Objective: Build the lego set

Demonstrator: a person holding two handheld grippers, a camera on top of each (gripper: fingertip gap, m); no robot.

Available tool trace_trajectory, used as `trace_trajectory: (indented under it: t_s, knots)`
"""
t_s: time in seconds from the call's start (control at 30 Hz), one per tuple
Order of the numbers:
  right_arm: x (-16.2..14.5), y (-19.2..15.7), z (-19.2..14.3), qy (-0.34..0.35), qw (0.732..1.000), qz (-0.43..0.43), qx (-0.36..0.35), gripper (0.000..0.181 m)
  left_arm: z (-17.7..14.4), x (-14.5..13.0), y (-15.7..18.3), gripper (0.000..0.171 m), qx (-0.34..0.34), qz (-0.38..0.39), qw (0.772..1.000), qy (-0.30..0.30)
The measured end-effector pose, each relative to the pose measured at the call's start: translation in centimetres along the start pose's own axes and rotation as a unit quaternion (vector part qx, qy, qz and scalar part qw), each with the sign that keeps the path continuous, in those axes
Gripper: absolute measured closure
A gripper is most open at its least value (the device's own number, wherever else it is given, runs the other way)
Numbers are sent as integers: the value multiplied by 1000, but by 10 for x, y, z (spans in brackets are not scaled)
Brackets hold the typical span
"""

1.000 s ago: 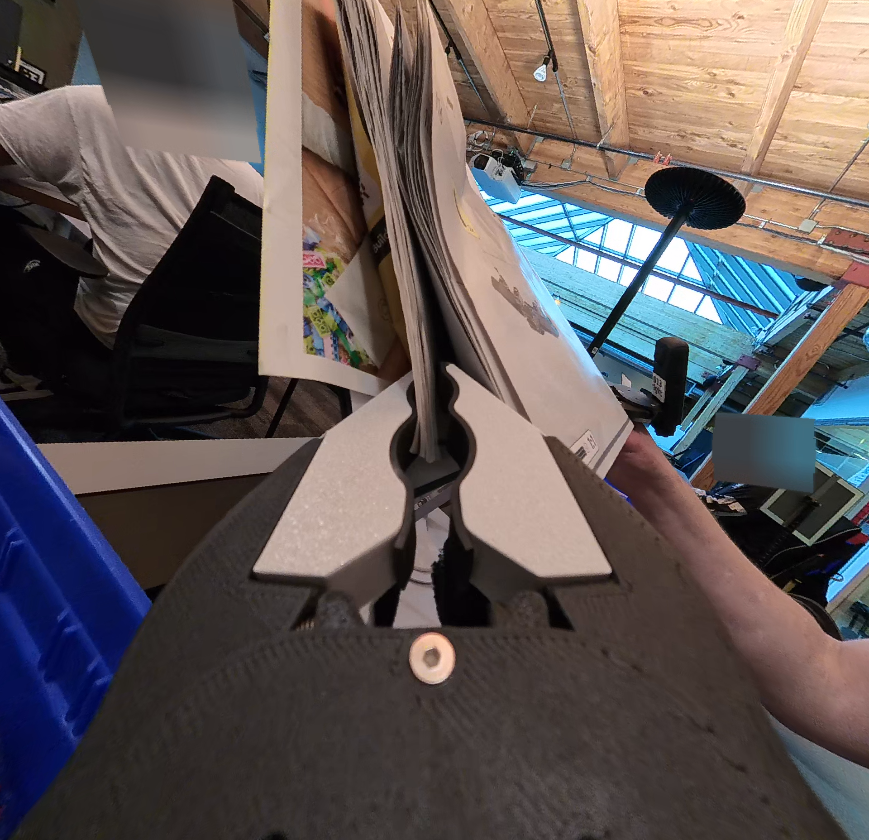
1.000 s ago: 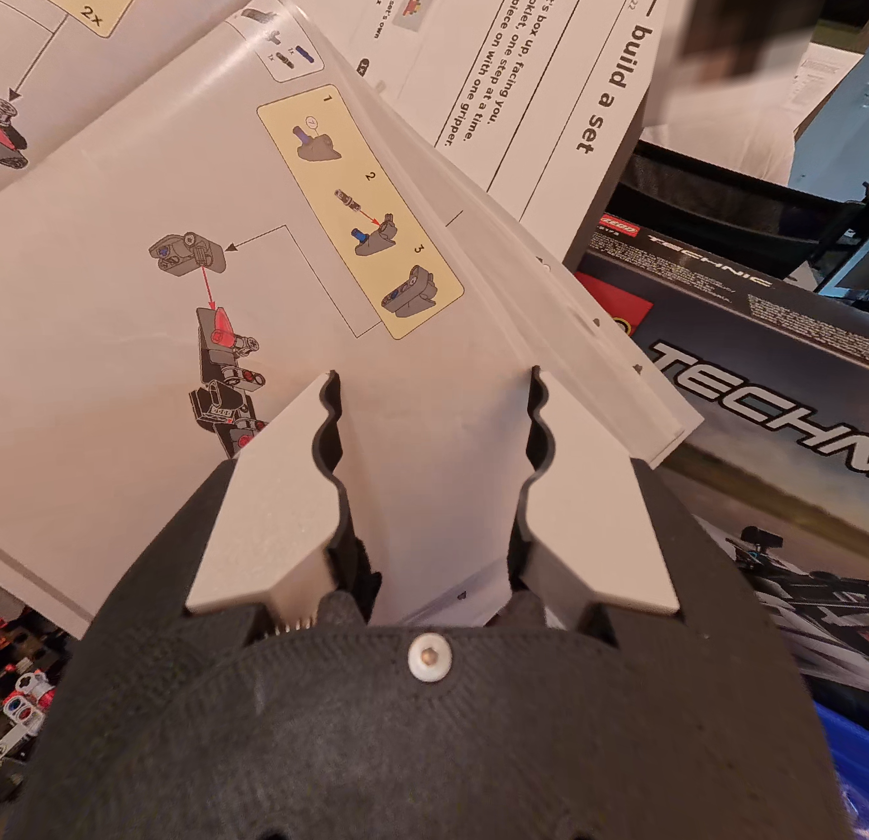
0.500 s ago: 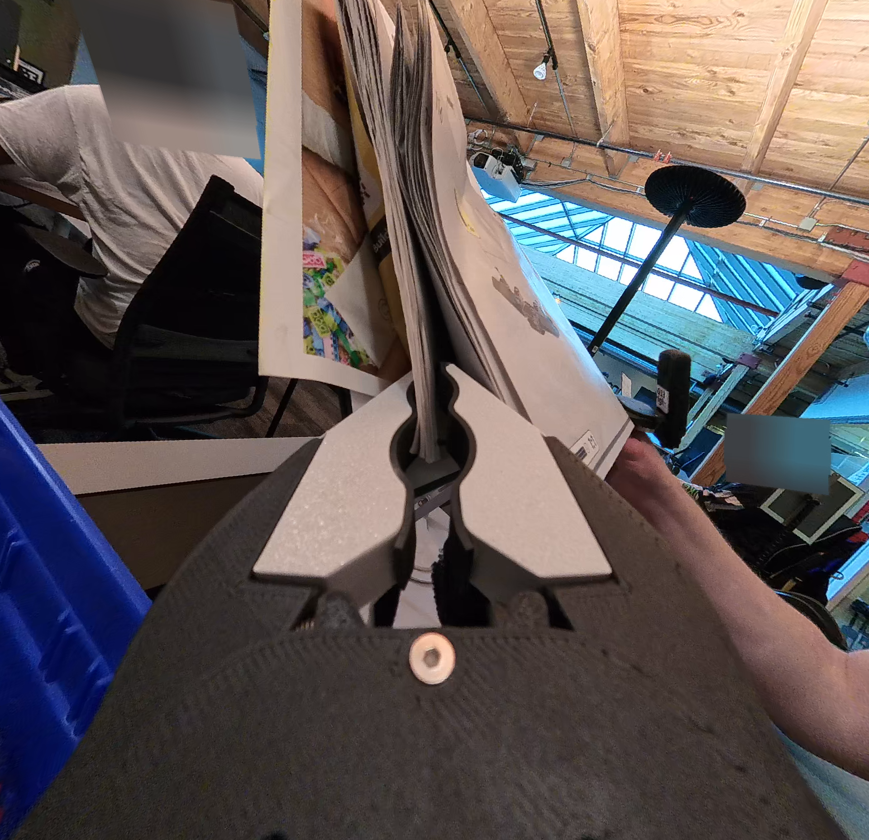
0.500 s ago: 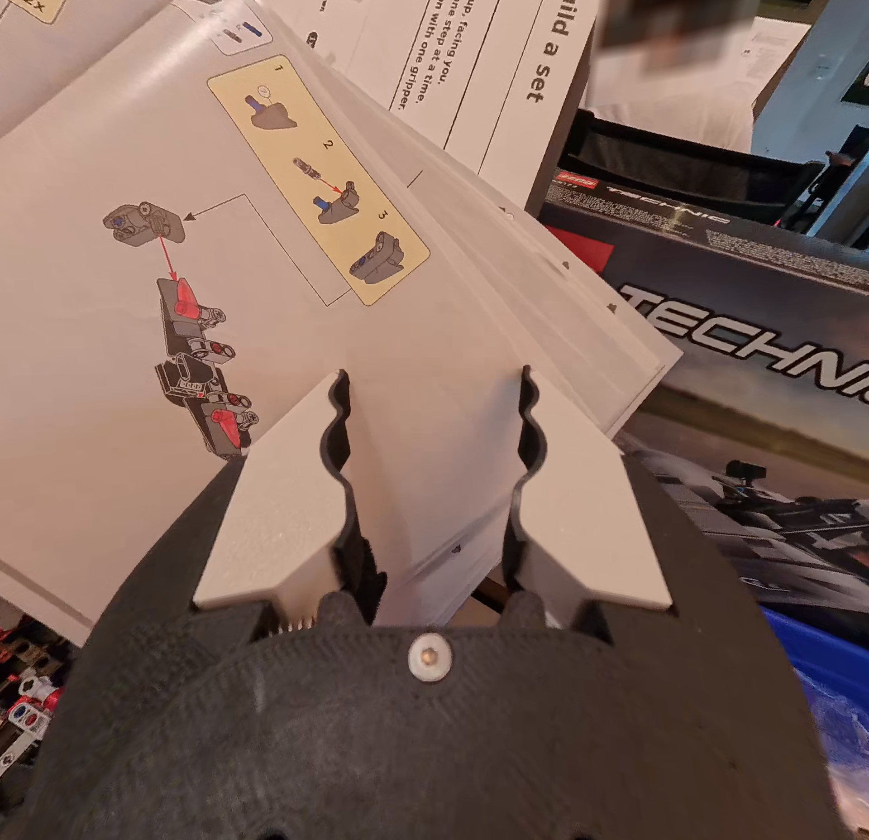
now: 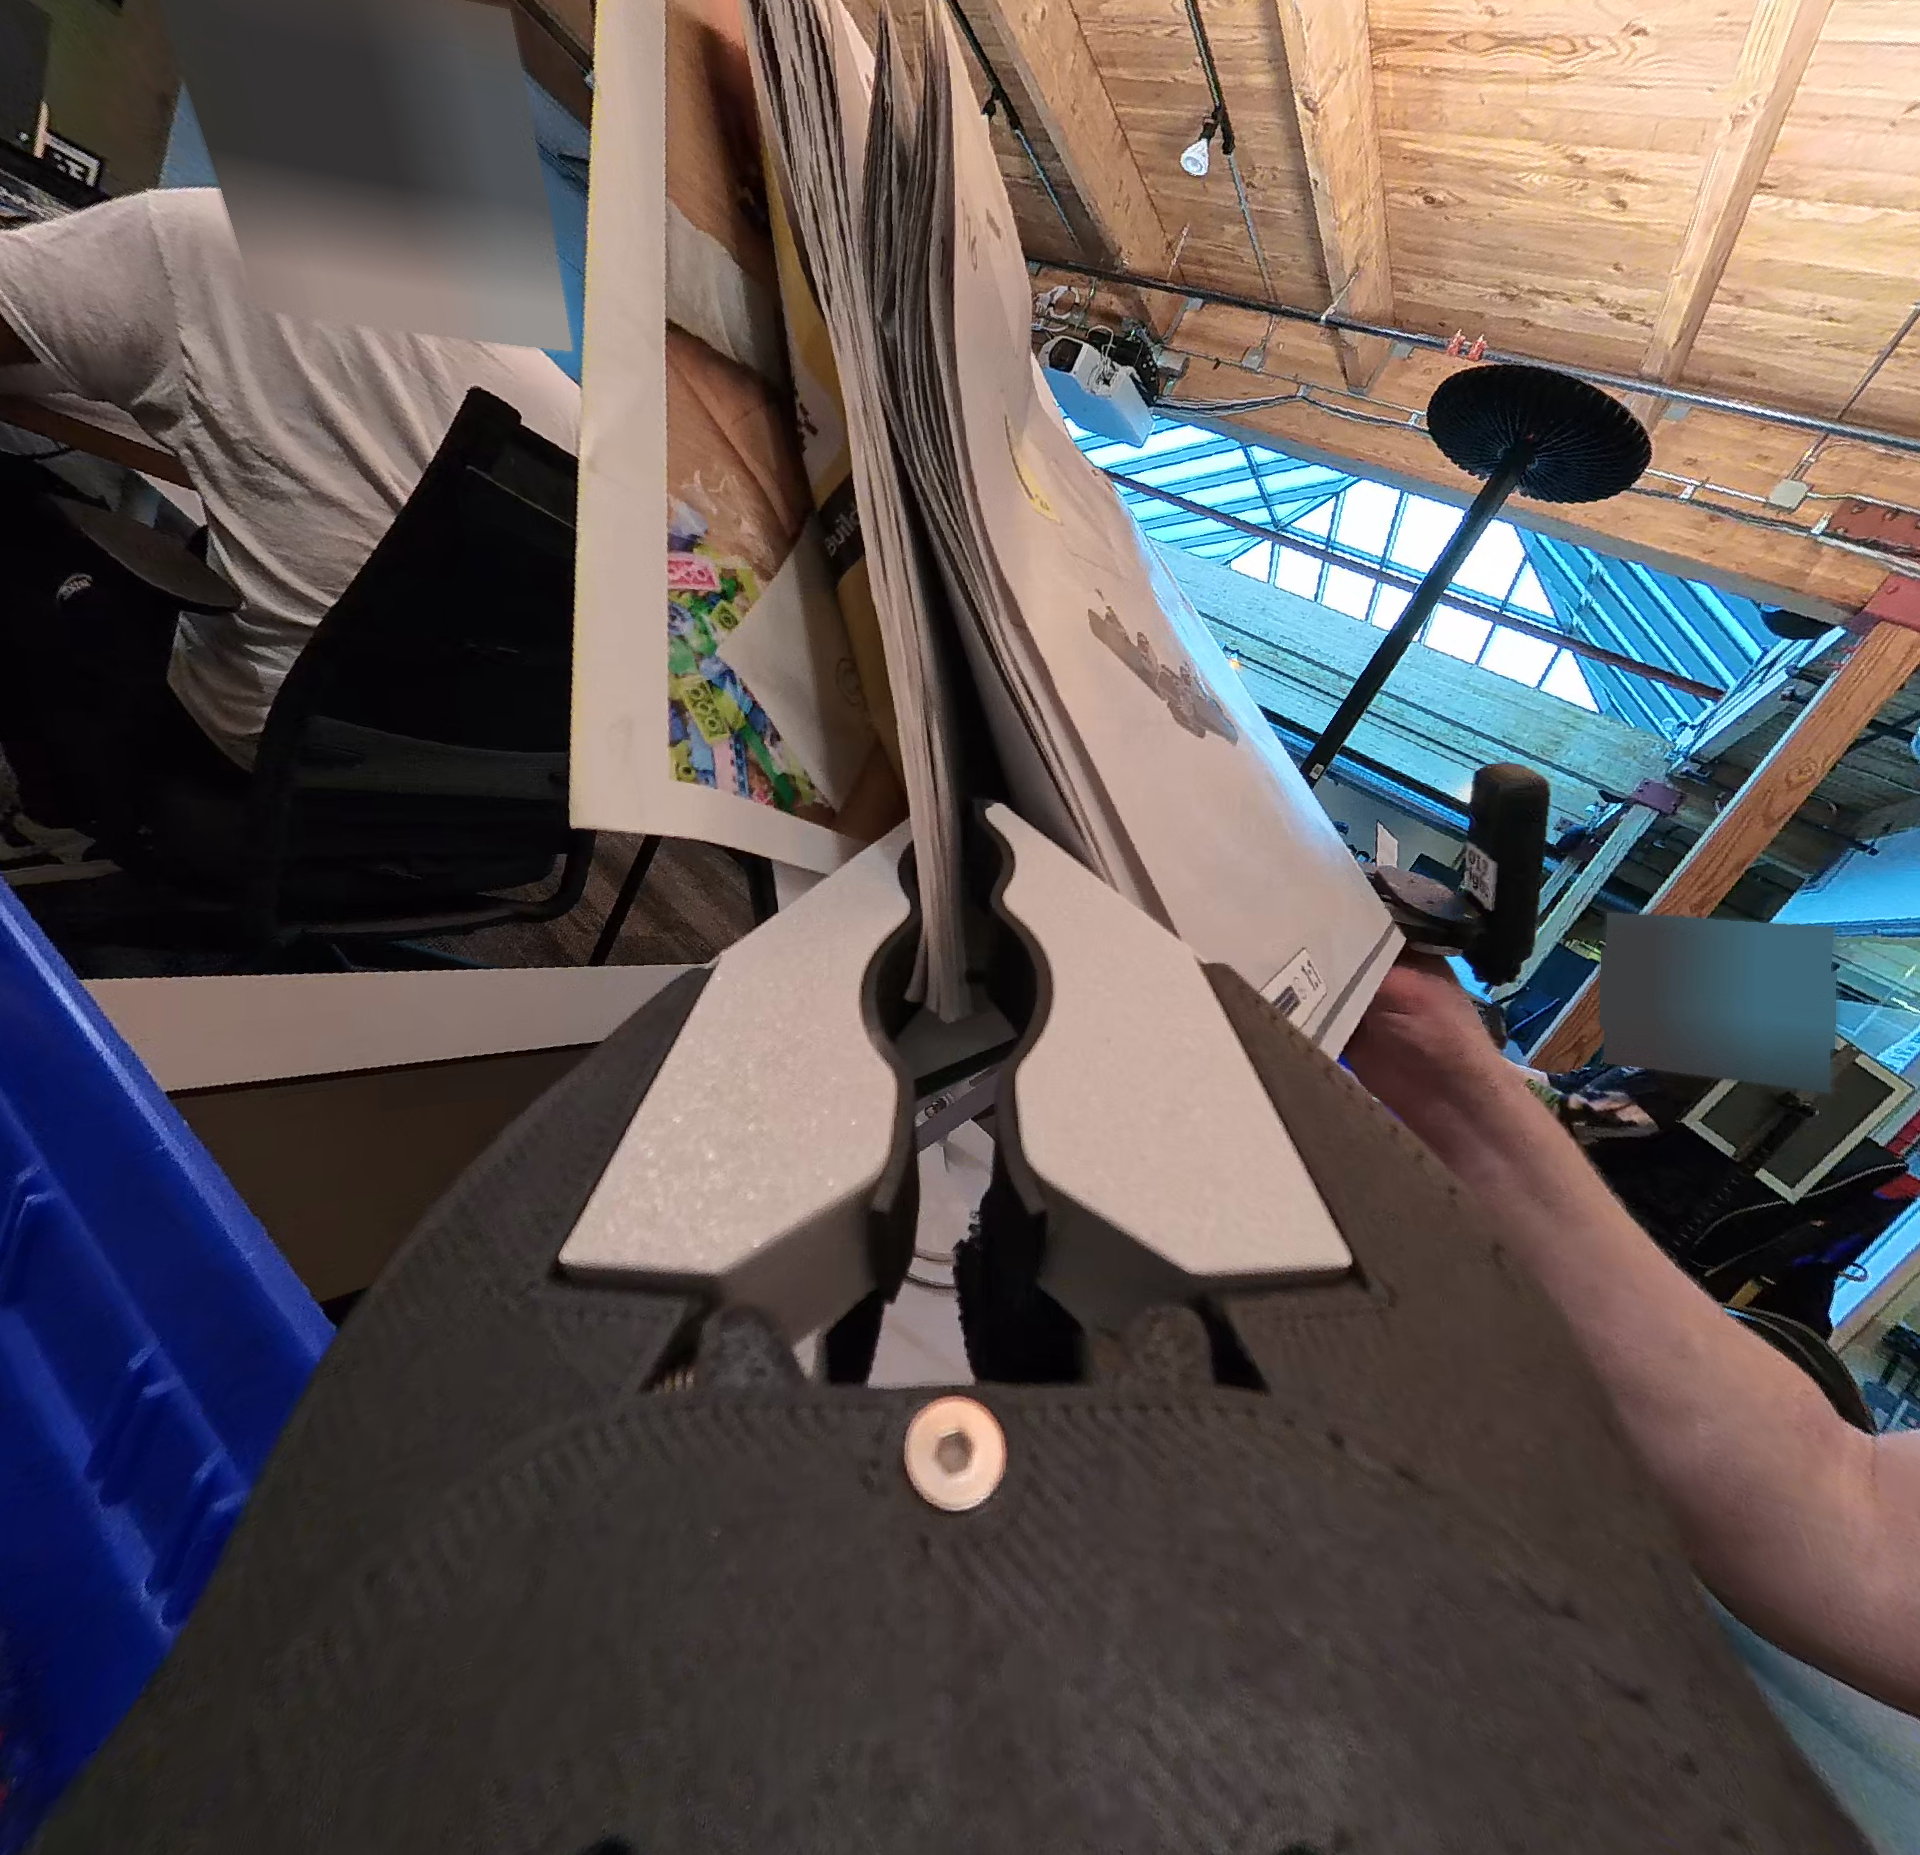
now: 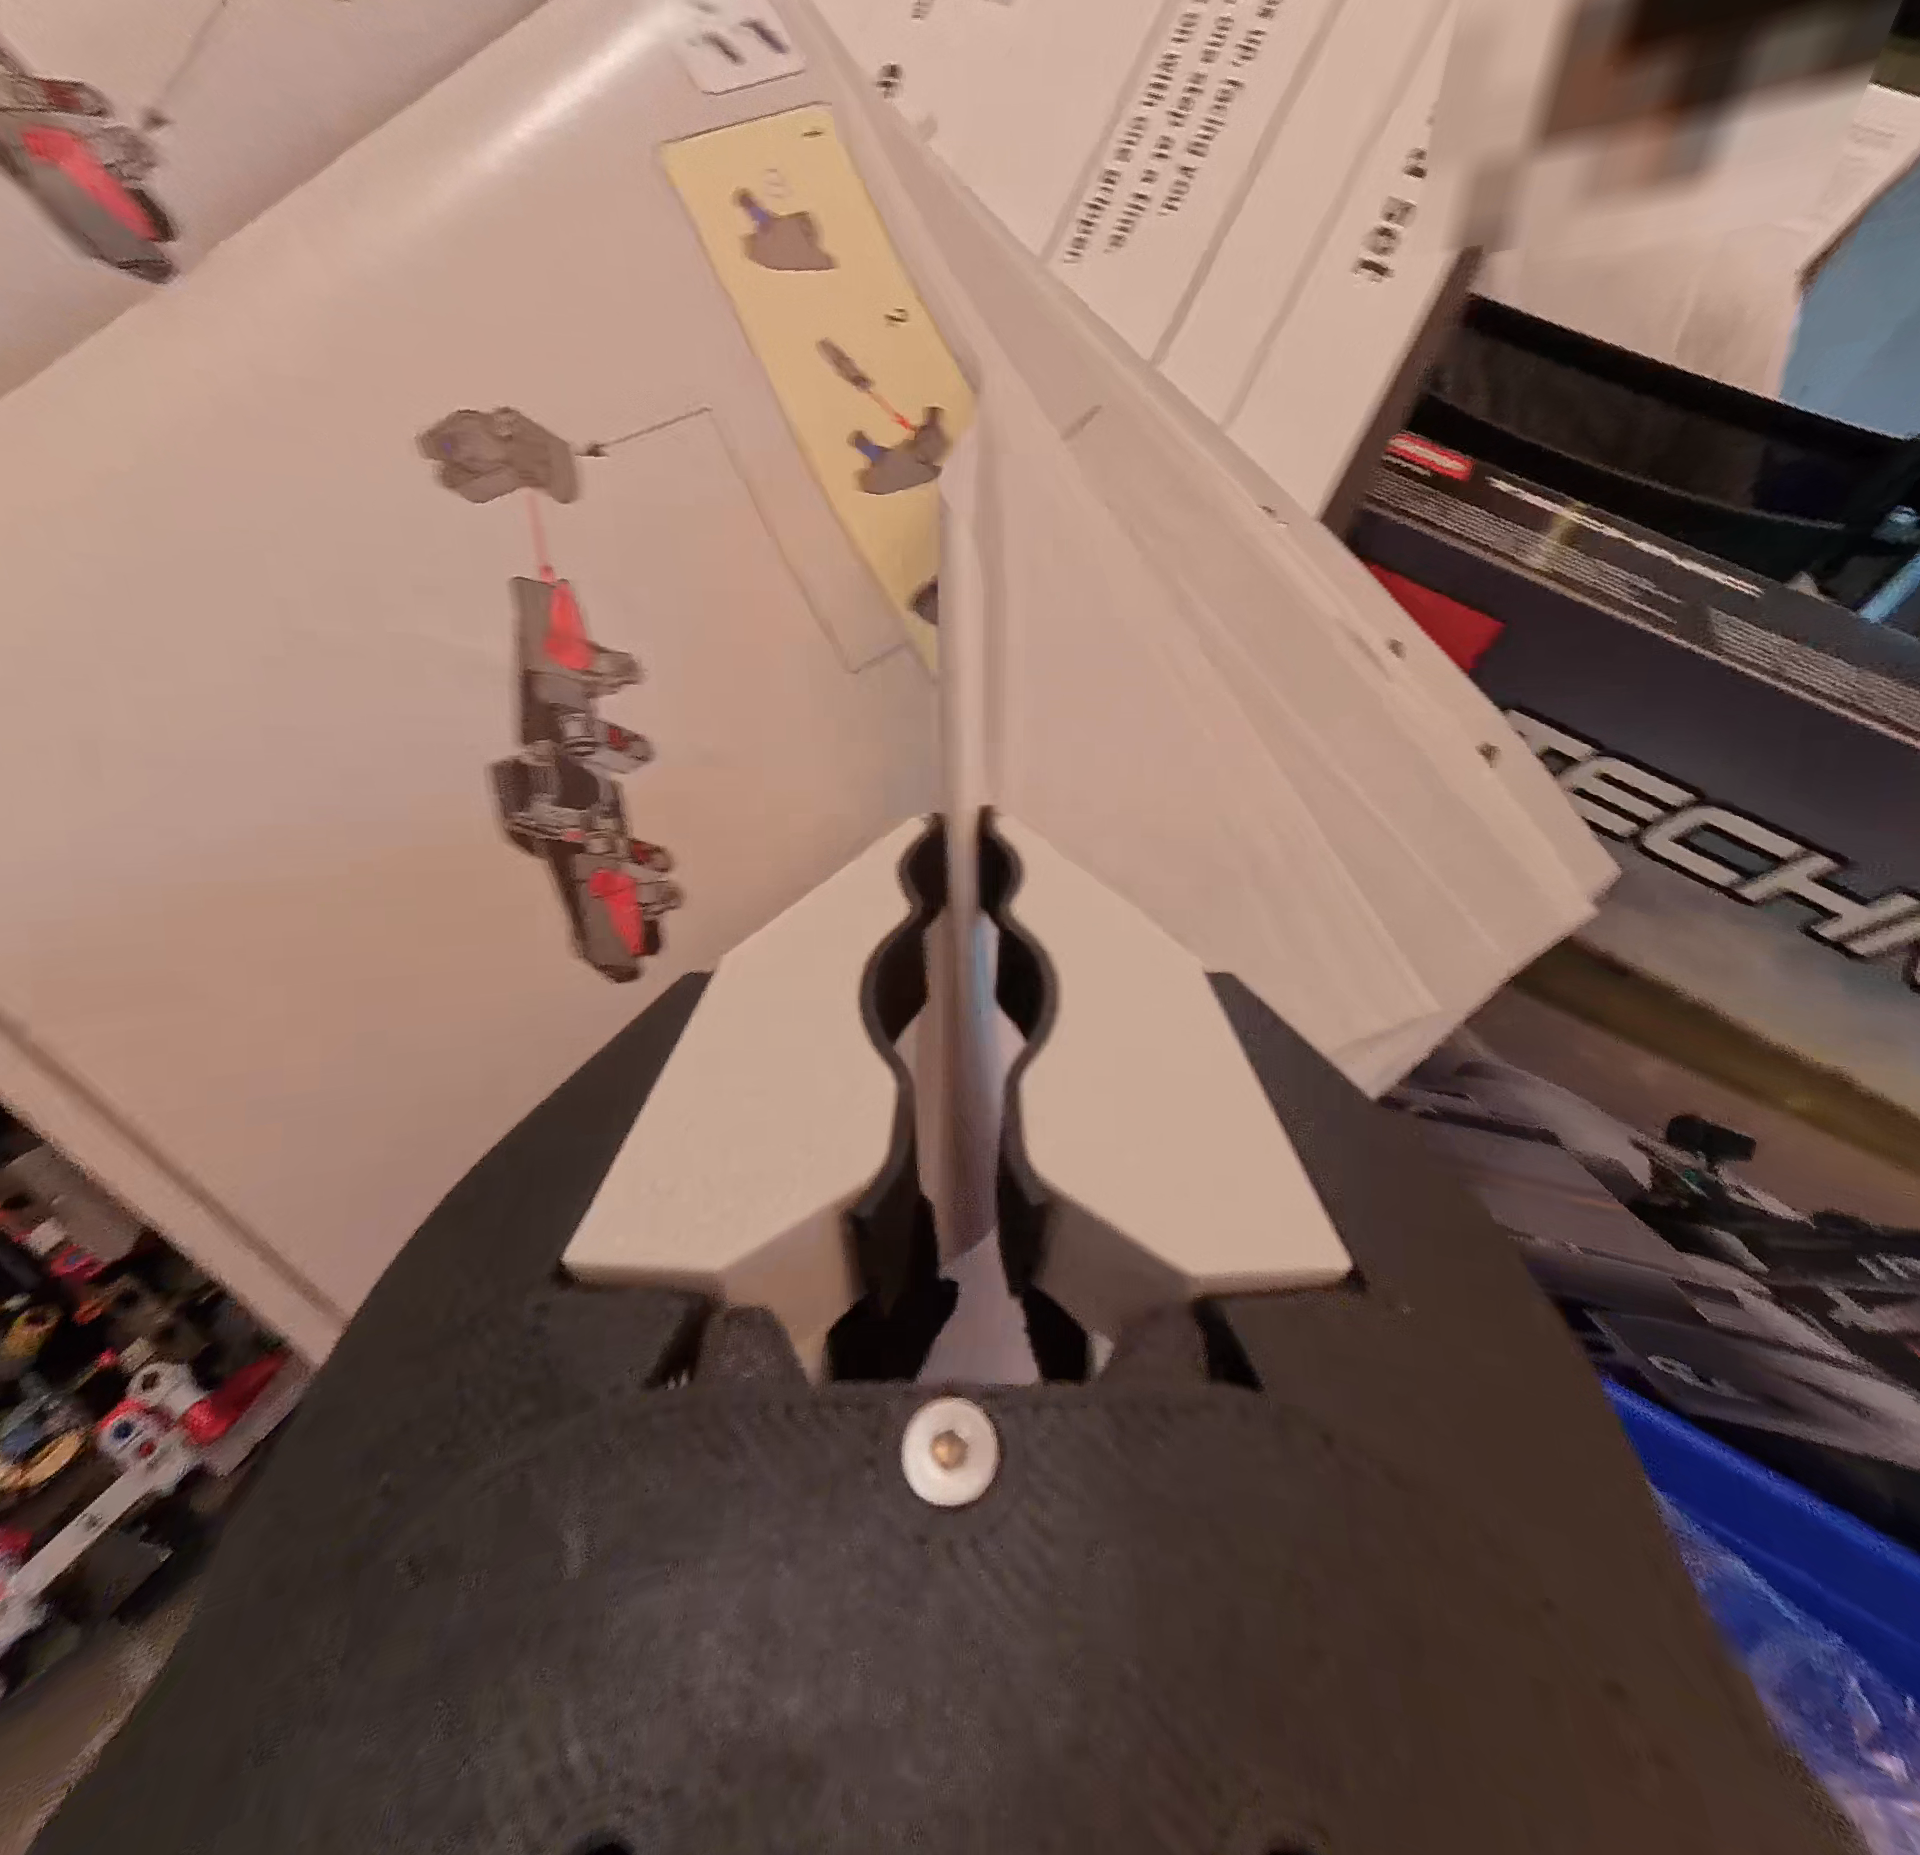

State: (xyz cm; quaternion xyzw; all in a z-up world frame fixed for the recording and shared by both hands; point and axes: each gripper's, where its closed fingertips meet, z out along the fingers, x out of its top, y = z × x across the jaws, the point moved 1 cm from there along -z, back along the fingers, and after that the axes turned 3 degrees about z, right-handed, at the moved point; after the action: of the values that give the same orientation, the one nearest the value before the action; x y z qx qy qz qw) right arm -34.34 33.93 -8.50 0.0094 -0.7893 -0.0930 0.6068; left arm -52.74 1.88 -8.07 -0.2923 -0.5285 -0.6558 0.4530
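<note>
Left claw [image 5: 951, 818] clamped on the booklet [image 5: 904, 558] near its spine, holding it upright and fanned, likely as an anchor. Right claw [image 6: 961, 818] pinched on a single page [image 6: 961, 662], standing it on edge, probably mid-turn to reach the next step. Open page with a build diagram [image 6: 571, 766] lies left of it; page stack [image 6: 1247, 714] right. Behind: set box [image 6: 1714, 818] and a printed sheet [image 6: 1195, 143]. Loose pieces [image 6: 125, 1390] on the desk, lower left, partly covered by the booklet. Blue bin [image 5: 104, 1286] left. A seated person [image 5: 260, 455] and chair [image 5: 436, 662] beyond the desk's far edge [image 5: 364, 1016].
</note>
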Motion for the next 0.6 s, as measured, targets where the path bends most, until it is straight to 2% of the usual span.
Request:
trace_trajectory:
  t_s: [0.1,0.17,0.23,0.3,0.37,0.43,0.5,0.57,0.6]
  knots:
    - [11,-19,-4,4,999,-11,33,181,0,0,0,170,0,0,1000,0]
    - [25,-41,-9,16,996,10,87,181,0,0,0,170,-1,0,1000,0]
    - [52,-67,-18,49,984,48,162,181,0,0,0,170,-1,-1,1000,0]
    - [86,-95,-30,94,962,93,241,181,0,0,0,170,-1,-1,1000,0]
    - [115,-118,-32,119,948,103,277,181,0,1,0,170,-2,-2,1000,0]
    - [140,-149,-31,144,931,95,321,171,0,1,1,170,-1,-2,1000,1]
    - [158,-200,-36,146,890,85,423,137,0,1,1,170,-2,-2,1000,1]
    - [158,-239,-38,112,862,59,490,133,0,1,1,170,-2,-3,1000,1]
    - [157,-246,-36,107,864,47,490,129,0,1,1,170,-3,-3,1000,1]
